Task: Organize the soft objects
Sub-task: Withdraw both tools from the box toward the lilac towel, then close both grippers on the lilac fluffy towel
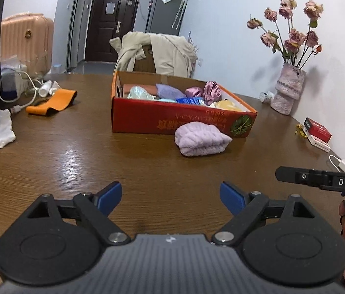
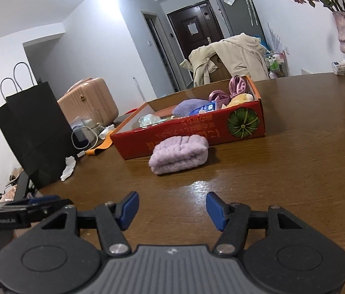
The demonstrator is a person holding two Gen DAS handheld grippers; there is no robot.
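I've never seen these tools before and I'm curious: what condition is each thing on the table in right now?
Left gripper: jaws open, nothing between.
Right gripper: jaws open, nothing between.
Red box: lidless, holding soft items.
Lilac towel: folded, outside against the box.
White cloth: crumpled on table.
Orange band: lying flat.

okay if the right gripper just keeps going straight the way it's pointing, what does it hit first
Most likely the folded lilac towel, which lies nearly dead ahead of the right gripper, only bare table between them. Since the gripper tilts downward, it might touch the tabletop first; depth is hard to judge. The jaws are open and empty.
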